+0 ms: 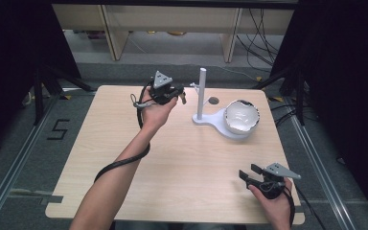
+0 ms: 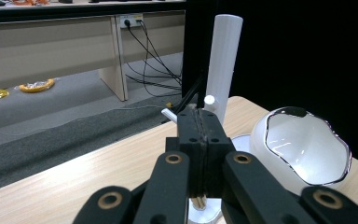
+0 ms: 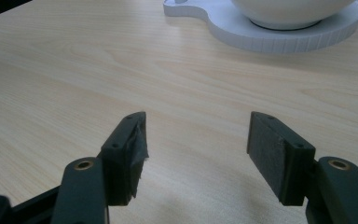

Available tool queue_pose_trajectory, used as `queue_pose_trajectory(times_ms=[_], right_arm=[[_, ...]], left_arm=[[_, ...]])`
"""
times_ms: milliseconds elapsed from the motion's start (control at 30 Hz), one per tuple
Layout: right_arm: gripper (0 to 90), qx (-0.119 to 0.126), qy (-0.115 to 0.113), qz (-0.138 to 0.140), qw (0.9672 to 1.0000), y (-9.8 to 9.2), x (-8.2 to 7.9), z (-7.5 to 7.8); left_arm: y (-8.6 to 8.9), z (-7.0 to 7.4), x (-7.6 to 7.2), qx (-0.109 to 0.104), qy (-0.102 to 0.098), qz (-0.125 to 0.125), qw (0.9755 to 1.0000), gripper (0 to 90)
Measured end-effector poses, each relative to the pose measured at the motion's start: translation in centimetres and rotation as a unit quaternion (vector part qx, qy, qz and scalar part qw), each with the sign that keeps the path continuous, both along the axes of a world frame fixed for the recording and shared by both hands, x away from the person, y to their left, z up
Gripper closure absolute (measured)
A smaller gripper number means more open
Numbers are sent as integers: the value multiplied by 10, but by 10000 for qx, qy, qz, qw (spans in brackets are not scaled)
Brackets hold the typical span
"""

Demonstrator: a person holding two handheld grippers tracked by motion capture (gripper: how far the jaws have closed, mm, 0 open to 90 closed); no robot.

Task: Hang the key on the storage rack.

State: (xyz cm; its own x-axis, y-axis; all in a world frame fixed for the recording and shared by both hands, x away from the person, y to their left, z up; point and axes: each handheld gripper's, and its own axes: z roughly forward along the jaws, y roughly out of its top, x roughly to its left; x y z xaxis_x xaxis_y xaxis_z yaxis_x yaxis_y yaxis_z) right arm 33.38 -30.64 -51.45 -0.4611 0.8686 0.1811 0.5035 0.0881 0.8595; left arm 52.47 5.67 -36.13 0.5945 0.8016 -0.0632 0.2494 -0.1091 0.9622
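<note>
A white stand with an upright post [image 1: 202, 91] and short side pegs sits on a flat white base [image 1: 210, 120] at the back of the table. On that base rests a white bowl [image 1: 242, 116] with a dark wavy rim. My left gripper [image 1: 182, 96] is raised just left of the post, shut, jaws pressed together. A small tan piece [image 2: 196, 201] shows low between them; what it is cannot be told. In the left gripper view the post [image 2: 223, 60] and a peg [image 2: 209, 100] stand right behind the left gripper [image 2: 199, 122], with the bowl [image 2: 303, 149] to its right. My right gripper [image 1: 248, 171] rests open near the front right corner.
A round hole [image 1: 213, 100] is cut in the wooden table [image 1: 124, 143] behind the stand. In the right gripper view the stand's base [image 3: 279, 35] lies ahead of the open right gripper [image 3: 198, 140]. Desk legs and cables stand on the floor beyond the table.
</note>
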Motion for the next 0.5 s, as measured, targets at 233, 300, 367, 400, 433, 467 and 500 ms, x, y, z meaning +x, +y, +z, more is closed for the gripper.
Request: queue_pose_trajectory(times_ms=[233,300,367,400,433,467,500], right_arm=[[388,-78,-66,19,9999,-1,1,-1],[388,-192,-84,60,9998,-2,3,-1],[388,-163,-17,30,9999,-1,2,0],[387,-52,-6,-1,10000,-1,1,0],[387,-52,-6,-1,10000,-1,1,0],[388,-71,-42,32,10000,-1,1,-1],[388,-73,-44,37,10000,-1,1,-1]], left_arm=[[-4,1,4,13,22,8,10000,890],[-5,1,4,16,14,3,10000,890],[-5,1,5,34,7,1,10000,889],[-7,2,6,20,0,3,10000,890],[-7,2,6,20,0,3,10000,890],[-8,2,7,26,8,9,10000,890],[-9,2,7,37,17,6,10000,889]])
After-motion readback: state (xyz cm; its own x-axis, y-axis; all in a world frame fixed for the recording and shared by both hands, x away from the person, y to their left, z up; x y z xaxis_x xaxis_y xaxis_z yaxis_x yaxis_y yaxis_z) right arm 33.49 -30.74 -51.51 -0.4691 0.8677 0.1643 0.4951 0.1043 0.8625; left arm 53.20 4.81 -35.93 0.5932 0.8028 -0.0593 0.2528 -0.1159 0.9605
